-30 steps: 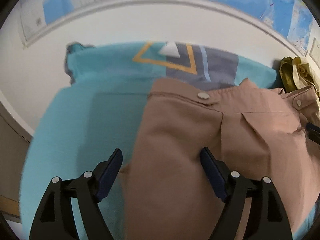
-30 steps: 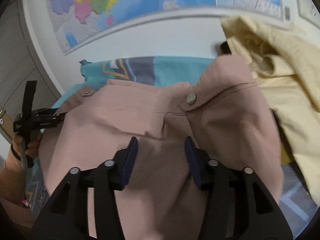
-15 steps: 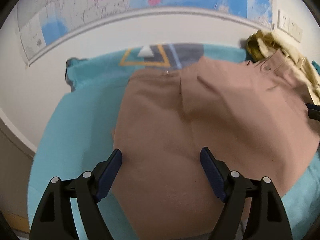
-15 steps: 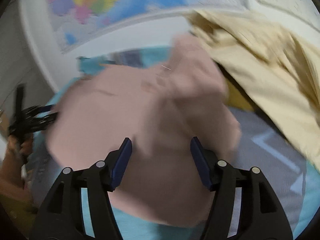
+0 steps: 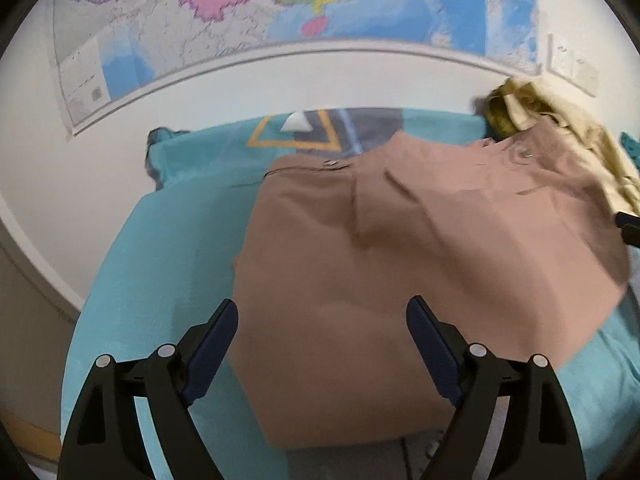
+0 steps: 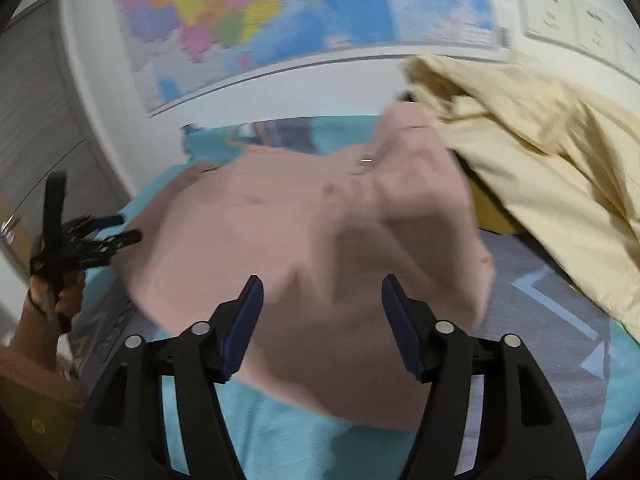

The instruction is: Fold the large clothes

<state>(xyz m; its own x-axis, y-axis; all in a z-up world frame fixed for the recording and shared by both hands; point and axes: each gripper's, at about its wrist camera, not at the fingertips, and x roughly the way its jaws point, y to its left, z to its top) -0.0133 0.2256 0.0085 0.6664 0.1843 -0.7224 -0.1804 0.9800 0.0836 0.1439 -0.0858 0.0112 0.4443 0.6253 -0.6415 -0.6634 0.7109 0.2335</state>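
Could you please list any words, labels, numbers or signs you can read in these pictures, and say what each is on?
None can be read.
Wall map: its print and the legend box are too small and blurred.
Bed cover: an orange triangle outline and a white shape, no lettering.
Pink garment: buttons only, no visible label.

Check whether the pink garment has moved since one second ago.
Yes. In the left wrist view the pink garment now sits lower and flatter, uncovering more of the orange triangle on the blue sheet.
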